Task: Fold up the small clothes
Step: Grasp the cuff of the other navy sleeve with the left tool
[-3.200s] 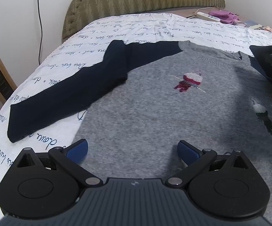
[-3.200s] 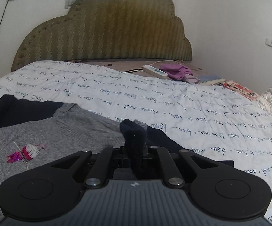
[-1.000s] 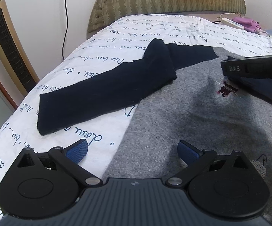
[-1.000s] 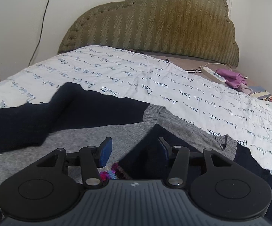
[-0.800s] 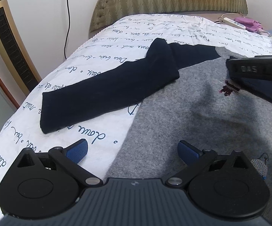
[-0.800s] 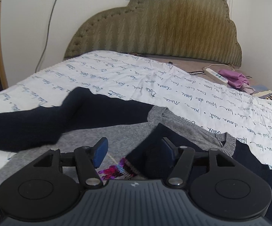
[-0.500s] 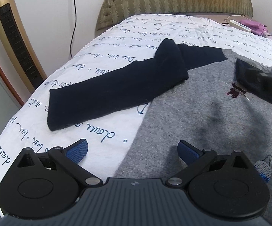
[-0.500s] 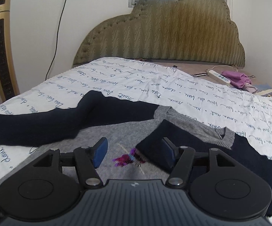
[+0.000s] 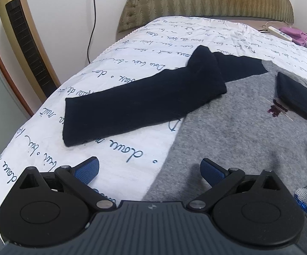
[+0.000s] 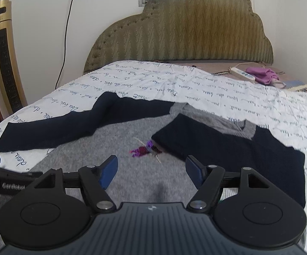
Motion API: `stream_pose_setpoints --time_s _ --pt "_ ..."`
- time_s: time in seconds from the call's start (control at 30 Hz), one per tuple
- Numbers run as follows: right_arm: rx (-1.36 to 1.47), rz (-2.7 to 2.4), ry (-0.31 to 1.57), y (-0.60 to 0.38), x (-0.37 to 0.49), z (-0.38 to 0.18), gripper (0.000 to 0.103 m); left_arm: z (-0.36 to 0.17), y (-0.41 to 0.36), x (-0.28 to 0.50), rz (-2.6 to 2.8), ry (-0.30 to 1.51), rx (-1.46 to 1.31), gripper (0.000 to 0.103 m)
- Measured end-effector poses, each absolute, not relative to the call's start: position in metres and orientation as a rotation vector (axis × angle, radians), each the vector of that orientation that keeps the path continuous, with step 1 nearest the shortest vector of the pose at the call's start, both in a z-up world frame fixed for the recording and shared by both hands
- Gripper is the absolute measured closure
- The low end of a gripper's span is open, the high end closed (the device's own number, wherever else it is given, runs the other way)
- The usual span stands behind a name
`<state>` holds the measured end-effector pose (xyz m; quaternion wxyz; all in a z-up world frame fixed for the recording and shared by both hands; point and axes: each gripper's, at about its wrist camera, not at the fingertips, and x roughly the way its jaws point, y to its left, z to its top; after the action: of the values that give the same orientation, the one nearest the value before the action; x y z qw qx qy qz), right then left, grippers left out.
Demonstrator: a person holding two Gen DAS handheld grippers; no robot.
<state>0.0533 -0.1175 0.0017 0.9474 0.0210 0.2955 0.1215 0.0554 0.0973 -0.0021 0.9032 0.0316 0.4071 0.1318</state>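
Observation:
A grey sweater [image 9: 249, 136] with navy sleeves lies flat on the bed. Its left sleeve [image 9: 136, 106] stretches out over the sheet, unfolded. Its right sleeve [image 10: 227, 146] lies folded across the chest, next to a small embroidered figure [image 10: 142, 150]. My left gripper [image 9: 149, 170] is open and empty, low over the sweater's left edge. My right gripper [image 10: 151, 167] is open and empty above the grey body [image 10: 111, 146], just short of the folded sleeve. The left sleeve also shows in the right wrist view [image 10: 53, 129].
The bed has a white sheet with blue script [image 9: 132, 48] and an olive padded headboard [image 10: 185, 31]. A gold tower fan [image 9: 24, 42] stands at the bed's left. A power strip [image 10: 241, 73] and purple cloth [image 10: 261, 75] lie at the far right.
My right gripper let go of the right sleeve, opened wider and pulled back from it. My left gripper shifted left and back toward the sweater's left edge, still open.

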Motion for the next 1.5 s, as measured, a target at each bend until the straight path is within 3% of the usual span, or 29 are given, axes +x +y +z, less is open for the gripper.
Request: stream_pose_setpoints --time_s 0.3,0.83,1.13,1.5 --pt "0.056 0.255 0.627 -0.119 0.048 -0.008 0.033 0.001 0.13 0.064 0.35 0.798 -0.023 0.001" --pt "0.071 0.267 0.648 -0.117 0.046 -0.013 0.028 -0.01 0.185 0.08 0.334 0.774 -0.466 0.003" --pt "0.072 0.257 0.642 -0.12 0.045 -0.012 0.028 -0.019 0.219 0.077 0.305 0.634 -0.805 0.002" --pt "0.064 0.255 0.65 -0.118 0.047 -0.013 0.028 -0.019 0.245 0.088 0.355 0.556 -0.945 0.005"
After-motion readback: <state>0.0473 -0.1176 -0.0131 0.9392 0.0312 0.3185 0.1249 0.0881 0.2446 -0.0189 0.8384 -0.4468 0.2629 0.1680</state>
